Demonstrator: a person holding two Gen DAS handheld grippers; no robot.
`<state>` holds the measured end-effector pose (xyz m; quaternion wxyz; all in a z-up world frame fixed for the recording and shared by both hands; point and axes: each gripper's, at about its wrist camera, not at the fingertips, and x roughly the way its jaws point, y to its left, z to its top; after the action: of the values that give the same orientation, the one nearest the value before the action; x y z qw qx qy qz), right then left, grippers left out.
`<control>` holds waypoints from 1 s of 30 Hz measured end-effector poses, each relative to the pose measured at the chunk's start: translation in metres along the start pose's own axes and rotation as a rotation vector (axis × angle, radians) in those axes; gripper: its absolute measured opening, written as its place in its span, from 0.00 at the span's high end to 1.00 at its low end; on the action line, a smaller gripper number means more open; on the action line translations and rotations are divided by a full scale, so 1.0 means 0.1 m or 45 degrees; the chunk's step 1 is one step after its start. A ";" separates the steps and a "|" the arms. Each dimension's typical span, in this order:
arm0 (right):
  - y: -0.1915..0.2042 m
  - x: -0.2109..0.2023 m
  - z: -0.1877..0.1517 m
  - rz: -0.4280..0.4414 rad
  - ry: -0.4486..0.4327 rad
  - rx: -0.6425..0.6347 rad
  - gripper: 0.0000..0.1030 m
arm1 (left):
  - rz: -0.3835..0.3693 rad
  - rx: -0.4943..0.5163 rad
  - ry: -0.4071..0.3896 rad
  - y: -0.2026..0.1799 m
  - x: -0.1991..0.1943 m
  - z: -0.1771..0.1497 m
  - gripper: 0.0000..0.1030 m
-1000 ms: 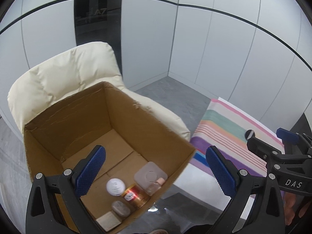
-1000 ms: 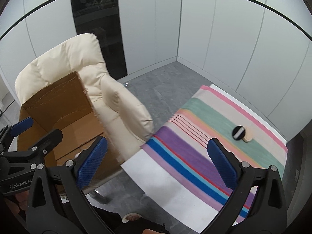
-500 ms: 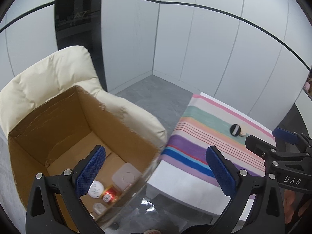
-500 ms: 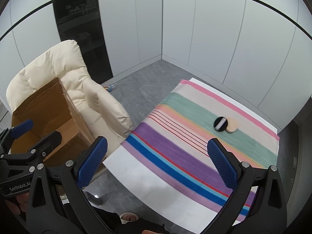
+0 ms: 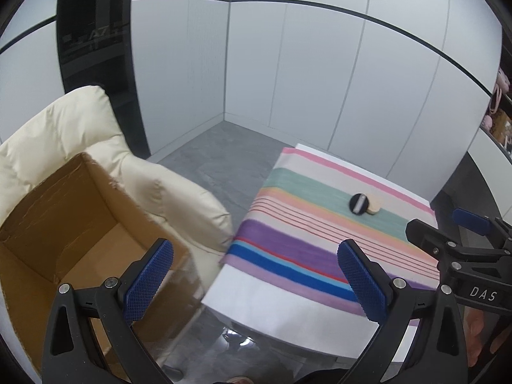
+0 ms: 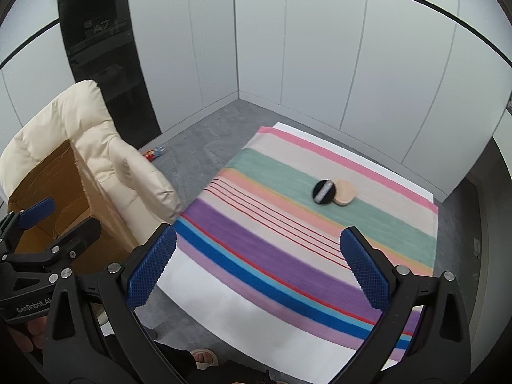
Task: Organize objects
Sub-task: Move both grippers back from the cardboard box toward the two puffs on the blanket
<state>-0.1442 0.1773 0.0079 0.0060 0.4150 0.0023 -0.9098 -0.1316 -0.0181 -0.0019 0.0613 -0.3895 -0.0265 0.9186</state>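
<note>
The striped cloth (image 6: 288, 240) lies wide open to reach from above; only two round puffs (image 6: 334, 192) sit touching each other near its far edge. Left of the cloth, a cream chair (image 6: 105, 160) and cardboard box (image 6: 64, 198) block passage.

Both wrist views high, angled down, sharing striped cloth (image 5: 320, 243) and cardboard box (image 6: 48, 192)
</note>
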 end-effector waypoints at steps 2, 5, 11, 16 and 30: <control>-0.08 -0.01 -0.02 -0.014 0.002 0.005 0.00 | -0.016 0.009 0.001 -0.07 0.02 0.01 0.00; -0.21 -0.05 -0.06 -0.031 -0.002 0.022 0.00 | -0.037 0.029 0.003 -0.21 0.04 0.01 0.00; -0.50 -0.11 -0.12 -0.077 -0.007 0.085 0.00 | -0.080 0.042 0.010 -0.42 0.10 0.03 0.00; -0.78 -0.16 -0.18 -0.113 -0.011 0.160 0.00 | -0.111 0.072 0.016 -0.63 0.14 0.01 0.00; -1.40 -0.24 -0.42 -0.200 -0.003 0.260 0.00 | -0.151 0.168 0.039 -1.21 0.29 -0.03 0.00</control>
<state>-0.0982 0.3178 -0.0015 -0.1077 0.4107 -0.0577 -0.9035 -0.1388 0.1059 -0.0128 0.1415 -0.3965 0.0120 0.9070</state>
